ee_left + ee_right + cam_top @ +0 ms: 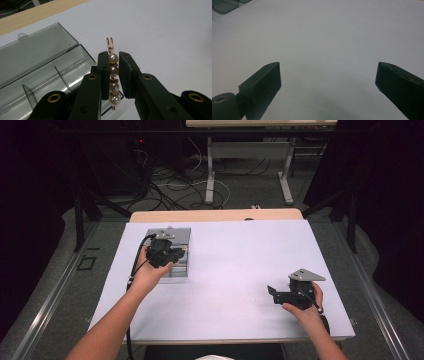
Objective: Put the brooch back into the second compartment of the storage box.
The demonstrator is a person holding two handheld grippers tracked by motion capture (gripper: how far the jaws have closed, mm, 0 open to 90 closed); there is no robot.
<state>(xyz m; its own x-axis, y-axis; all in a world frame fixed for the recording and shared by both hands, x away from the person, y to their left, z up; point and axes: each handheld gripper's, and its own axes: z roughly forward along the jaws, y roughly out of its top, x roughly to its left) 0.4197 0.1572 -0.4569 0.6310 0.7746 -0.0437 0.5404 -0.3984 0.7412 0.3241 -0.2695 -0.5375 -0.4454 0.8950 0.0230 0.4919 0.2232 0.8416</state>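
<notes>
We are working at a white desk, the largest thing before us. On its far left part a clear box is lying open, lid flat behind the tray, thin dividers standing in the tray. Our left claw is hovering just over the box's near edge, and our right claw is waiting well apart on the right, jaws spread wide with bare desk between them. The left claw is pinching a pearl pin: four pearls in a row, gold spacers between them, a copper loop sticking out past the tips. In the high view the pin is too small to make out.
</notes>
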